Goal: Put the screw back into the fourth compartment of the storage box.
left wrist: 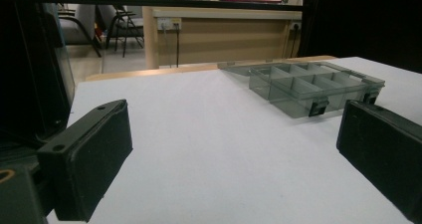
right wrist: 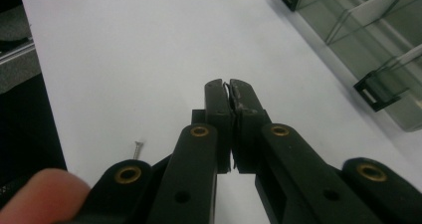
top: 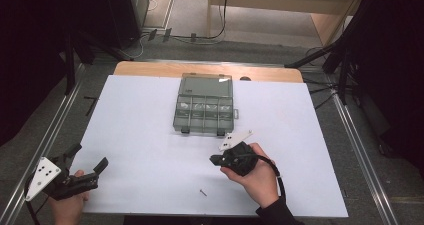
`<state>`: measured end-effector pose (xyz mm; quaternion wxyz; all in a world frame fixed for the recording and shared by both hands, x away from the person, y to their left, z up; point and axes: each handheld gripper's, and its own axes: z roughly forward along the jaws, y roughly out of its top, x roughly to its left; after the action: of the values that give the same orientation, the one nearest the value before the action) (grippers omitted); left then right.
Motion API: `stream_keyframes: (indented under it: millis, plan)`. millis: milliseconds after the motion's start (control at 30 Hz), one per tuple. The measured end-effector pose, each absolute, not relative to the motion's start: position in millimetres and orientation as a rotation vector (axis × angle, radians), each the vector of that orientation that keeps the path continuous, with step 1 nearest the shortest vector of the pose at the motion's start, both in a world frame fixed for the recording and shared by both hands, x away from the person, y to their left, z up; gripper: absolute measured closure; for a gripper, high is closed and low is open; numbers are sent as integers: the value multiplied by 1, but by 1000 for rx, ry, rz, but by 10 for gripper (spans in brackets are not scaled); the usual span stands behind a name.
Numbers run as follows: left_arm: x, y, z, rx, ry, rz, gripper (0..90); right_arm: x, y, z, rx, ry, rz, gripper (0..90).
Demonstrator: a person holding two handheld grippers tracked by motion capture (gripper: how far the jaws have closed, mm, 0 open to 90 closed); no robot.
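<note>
A clear grey compartment box (top: 204, 129) stands open at the back middle of the white table, its lid (top: 206, 85) lying flat behind it. In the left gripper view the box (left wrist: 278, 92) is ahead to the right. In the right gripper view its corner (right wrist: 383, 92) is at the right. My right gripper (top: 214, 160) hovers just in front of the box. Its jaws (right wrist: 228, 87) are pressed together on a thin dark sliver that looks like a small screw. Another loose screw (top: 202, 191) (right wrist: 138, 147) lies on the table near the front edge. My left gripper (top: 90, 156) (left wrist: 234, 134) rests open at the front left corner with nothing between its jaws.
The white tabletop (top: 150, 115) has a wooden strip (top: 150, 68) along its back edge. Metal rails (top: 50, 130) run along both sides, and dark stand legs (top: 320, 55) reach in at the back corners. Several of the box's compartments hold small pale items.
</note>
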<state>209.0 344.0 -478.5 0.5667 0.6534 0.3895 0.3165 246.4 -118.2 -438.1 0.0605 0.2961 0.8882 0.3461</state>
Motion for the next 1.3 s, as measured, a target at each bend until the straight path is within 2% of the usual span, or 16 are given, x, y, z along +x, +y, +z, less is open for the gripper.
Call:
stream_keyframes:
  millis: [700, 1300]
  plan:
    - [209, 346, -478, 1531, 919, 746, 11, 286, -127, -412, 932, 2628, 1027, 898]
    - [209, 347, -478, 1528, 922, 744, 12, 333, -132, -406, 1010, 2584, 996, 898]
